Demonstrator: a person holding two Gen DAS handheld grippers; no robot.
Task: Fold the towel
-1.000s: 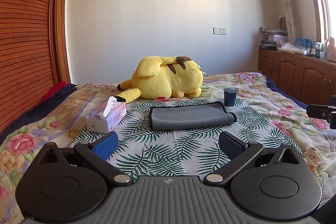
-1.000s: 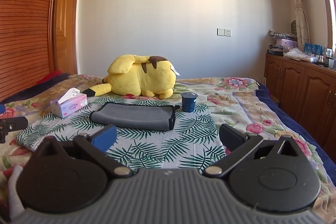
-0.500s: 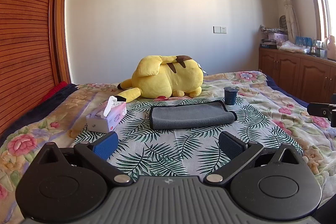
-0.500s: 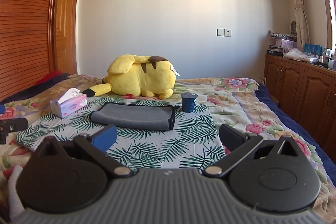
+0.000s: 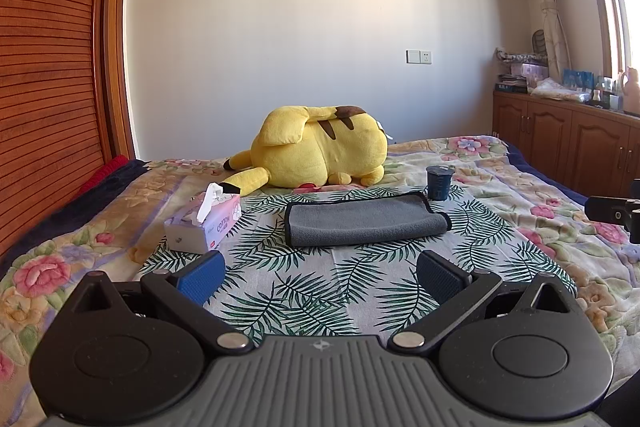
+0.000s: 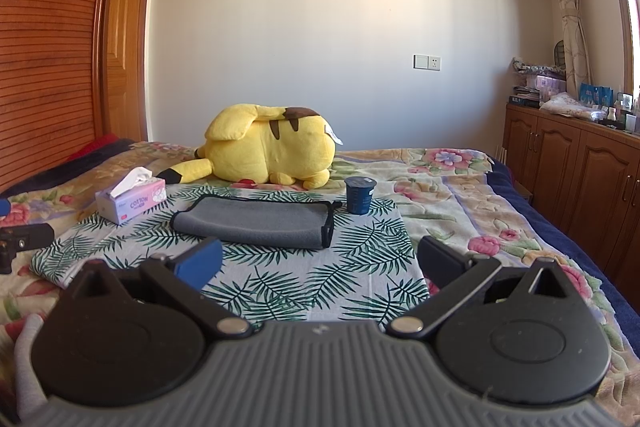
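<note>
Lying at the left of the leaf-print cloth (image 5: 320,279), the tissue box (image 5: 204,223) has one white tissue standing out of its slot, so it is open and at least partly full, though how full cannot be told; it sits well clear of the folding area, probably so that it will not snag a corner. Next along, the grey towel (image 5: 364,223) rests in the middle of the cloth as a long strip with a rounded near edge, which suggests it is already doubled over at least once and may need one more fold across its length, or may be done. Behind it the yellow plush toy (image 5: 320,155) lies on the floral bedspread (image 5: 520,211), apart from the towel. Just beside the towel's far right corner stands a small dark cup (image 5: 439,182), upright, with what looks like a sealed lid, so its contents are hidden. Both tools hang back on the near side, touching nothing: the left gripper (image 5: 320,275) has its fingers spread wide with only cloth between them, and the right gripper (image 6: 320,261) is likewise parted and empty, roughly level with the towel's right end. That stance reads as a pause before reaching in, one tool per end, and the cup looks the likeliest thing to be knocked.
</note>
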